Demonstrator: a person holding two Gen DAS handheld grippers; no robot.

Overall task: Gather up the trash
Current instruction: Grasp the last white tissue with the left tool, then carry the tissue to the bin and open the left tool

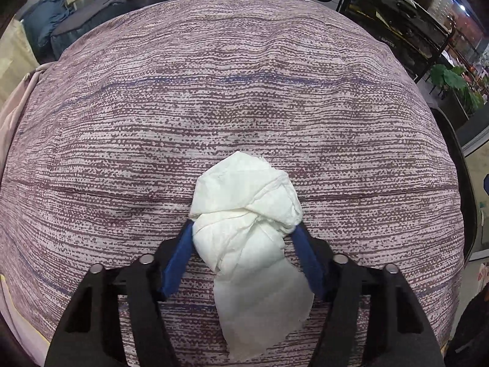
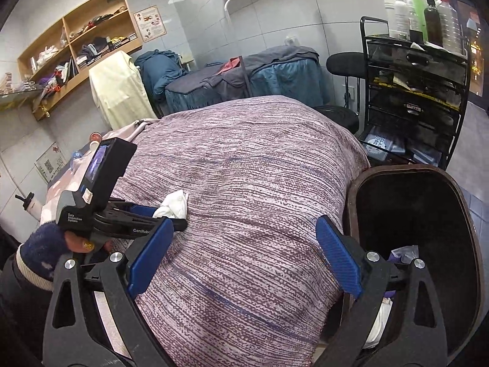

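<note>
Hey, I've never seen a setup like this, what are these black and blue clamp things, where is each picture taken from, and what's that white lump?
No robot here: a person holds a hand-operated clamp in each hand, each with a fisheye camera looking along its two blue fingers.

The left wrist view shows the left gripper closed on a crumpled white tissue over a bed with a purple-striped cover.

The right wrist view shows the right gripper open and empty. It also sees the left gripper from the side, holding the tissue in a gloved hand. A dark trash bin stands beside the bed, with some trash inside.
</note>
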